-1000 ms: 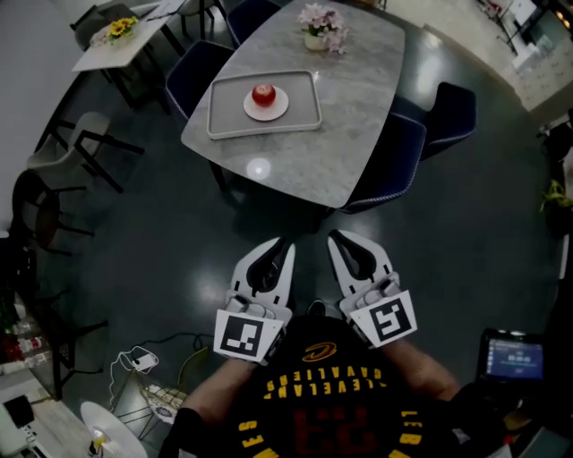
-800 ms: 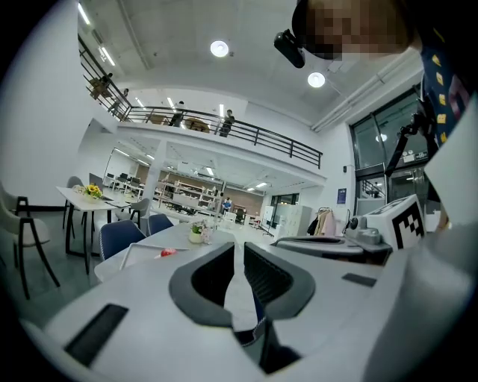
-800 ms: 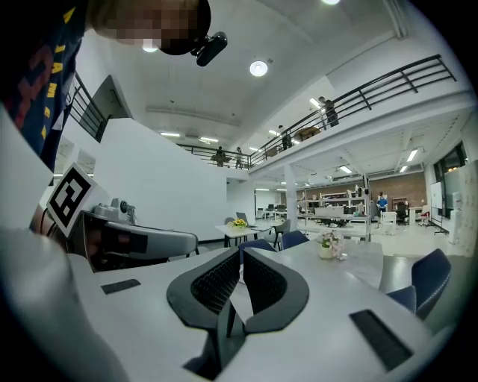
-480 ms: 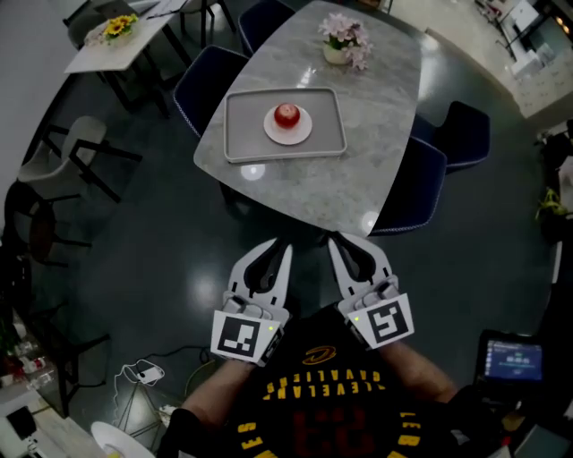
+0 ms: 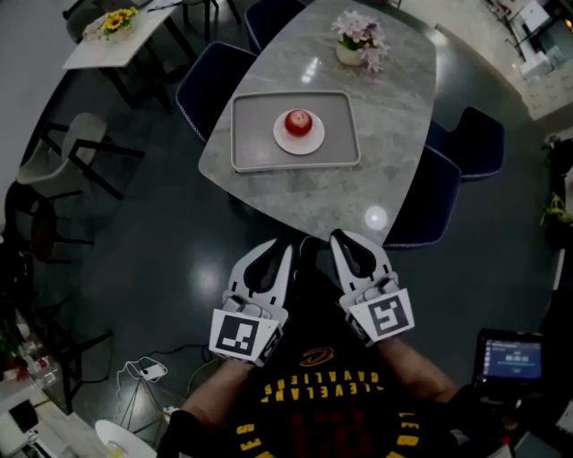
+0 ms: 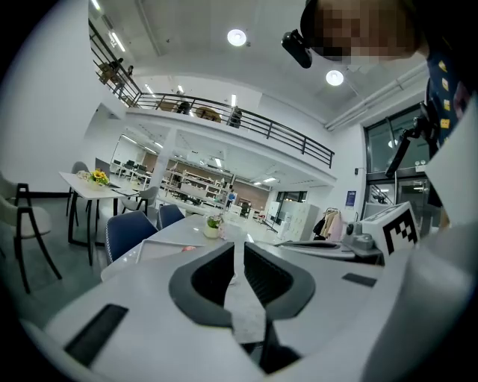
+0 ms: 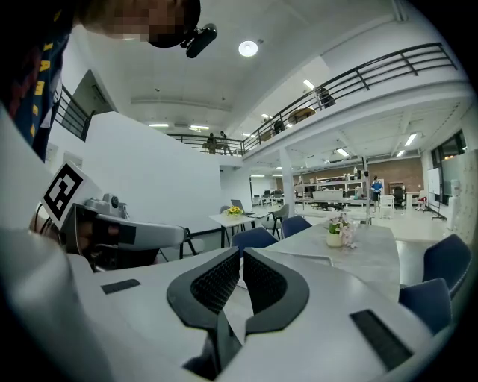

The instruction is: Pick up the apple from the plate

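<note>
A red apple (image 5: 298, 122) sits on a small white plate (image 5: 310, 144) in the middle of a grey tray (image 5: 251, 134) on the marble table (image 5: 358, 183). Both grippers are held side by side close to the person's body, short of the table's near edge. My left gripper (image 5: 285, 244) has its jaws together with nothing between them, and my right gripper (image 5: 336, 237) looks the same. In the left gripper view the gripper (image 6: 239, 250) points at the tray (image 6: 153, 248). In the right gripper view the gripper (image 7: 241, 257) hides the apple.
A vase of pink flowers (image 5: 360, 38) stands at the table's far end. Dark blue chairs stand at the left (image 5: 210, 85) and right (image 5: 436, 201) sides of the table. Black-framed chairs (image 5: 67, 156) and a second table with yellow flowers (image 5: 116, 22) are at the left.
The table with tray and apple has drawn nearer and shifted right in the head view. Both grippers stayed together in front of the body, jaws unchanged.
</note>
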Motion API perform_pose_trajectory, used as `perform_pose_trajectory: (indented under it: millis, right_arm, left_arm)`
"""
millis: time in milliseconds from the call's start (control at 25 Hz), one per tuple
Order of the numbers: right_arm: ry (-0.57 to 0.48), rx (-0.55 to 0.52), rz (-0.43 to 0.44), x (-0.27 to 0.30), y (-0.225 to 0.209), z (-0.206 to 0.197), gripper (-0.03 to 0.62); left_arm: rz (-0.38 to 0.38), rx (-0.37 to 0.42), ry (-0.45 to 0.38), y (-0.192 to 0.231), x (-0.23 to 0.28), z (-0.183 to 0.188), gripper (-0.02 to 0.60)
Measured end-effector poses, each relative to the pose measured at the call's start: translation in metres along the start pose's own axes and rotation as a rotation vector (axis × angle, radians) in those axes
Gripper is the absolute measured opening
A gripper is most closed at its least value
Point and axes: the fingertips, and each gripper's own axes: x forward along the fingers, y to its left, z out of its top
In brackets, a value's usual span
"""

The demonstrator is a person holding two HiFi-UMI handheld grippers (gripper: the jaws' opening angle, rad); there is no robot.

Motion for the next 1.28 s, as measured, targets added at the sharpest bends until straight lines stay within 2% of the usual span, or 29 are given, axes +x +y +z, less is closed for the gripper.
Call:
perform_pose_trajectory:
  millis: [120, 320, 520, 640, 760, 960, 1160, 1240, 1280]
  right_arm:
    - [0.023, 0.047, 0.013, 0.027, -0.008, 0.001, 0.006]
    - [0.009, 0.040, 0.070, 0.073, -0.030, 0.022, 0.006]
    - [0.010, 0.070, 0.099, 0.116, -0.077, 0.027, 0.006]
    - [0.013, 0.095, 0.109, 0.127, -0.097, 0.022, 0.006]
    - [0.027, 0.130, 0.095, 0.135, -0.117, 0.017, 0.006]
    - [0.075, 0.173, 0.075, 0.147, -0.144, 0.005, 0.006]
    - [0.117, 0.226, 0.035, 0.159, -0.158, -0.019, 0.008]
    - [0.136, 0.253, -0.001, 0.164, -0.164, -0.029, 0.055]
    - [0.146, 0.267, -0.023, 0.167, -0.168, -0.032, 0.058]
  left_arm:
    - [0.026, 0.001, -0.001, 0.017, 0.010, 0.005, 0.043]
    - [0.068, 0.019, -0.022, 0.040, 0.041, 0.029, 0.043]
    - [0.088, 0.008, 0.006, 0.060, 0.097, 0.035, 0.043]
    - [0.110, 0.026, 0.045, 0.068, 0.119, 0.033, 0.043]
    - [0.133, 0.043, 0.101, 0.076, 0.138, 0.028, 0.043]
    - [0.128, 0.017, 0.158, 0.087, 0.166, 0.023, 0.043]
    - [0.119, 0.061, 0.240, 0.110, 0.185, 0.003, 0.044]
    - [0.096, 0.032, 0.271, 0.122, 0.194, -0.007, 0.044]
    - [0.082, 0.009, 0.288, 0.127, 0.198, -0.011, 0.053]
